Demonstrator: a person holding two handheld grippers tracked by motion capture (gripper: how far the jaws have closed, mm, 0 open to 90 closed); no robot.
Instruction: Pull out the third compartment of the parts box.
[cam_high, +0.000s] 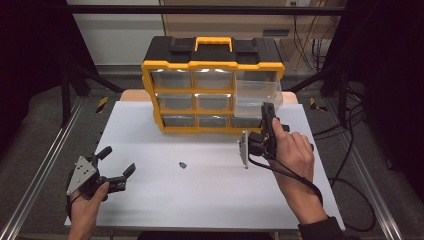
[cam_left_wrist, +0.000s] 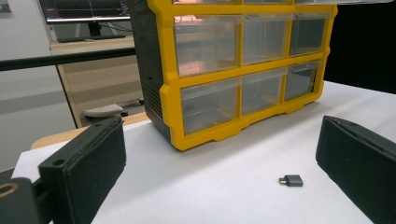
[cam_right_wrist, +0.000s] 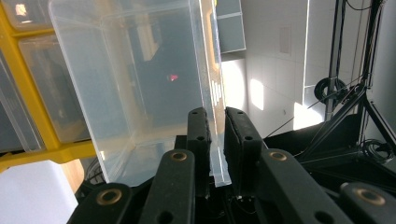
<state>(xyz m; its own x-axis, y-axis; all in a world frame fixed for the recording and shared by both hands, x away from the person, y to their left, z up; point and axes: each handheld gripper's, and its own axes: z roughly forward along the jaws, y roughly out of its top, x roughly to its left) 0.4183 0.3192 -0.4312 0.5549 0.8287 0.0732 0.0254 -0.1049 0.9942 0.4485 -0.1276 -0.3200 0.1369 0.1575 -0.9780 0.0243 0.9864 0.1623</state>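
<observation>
I work at a white table (cam_high: 200, 200) set inside a frame of metal rails (cam_high: 45, 165) and black struts (cam_high: 75, 75). The floor (cam_high: 35, 115) around it is grey, with black cables (cam_high: 350, 145) trailing across it on my right. Behind the table stands a pale wooden cabinet (cam_high: 225, 22). To my left a desk (cam_left_wrist: 93, 46) carries a monitor (cam_left_wrist: 84, 9). White wall panels (cam_right_wrist: 275, 56) catch bright patches of light.

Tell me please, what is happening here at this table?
A person is working at a yellow and black drawer cabinet with two hand-held grippers. The right gripper is turned on its side and pinches the front wall of a clear drawer, which sticks out of the cabinet's right column. The left gripper rests open on the white table, facing a small grey adapter that lies loose.
</observation>
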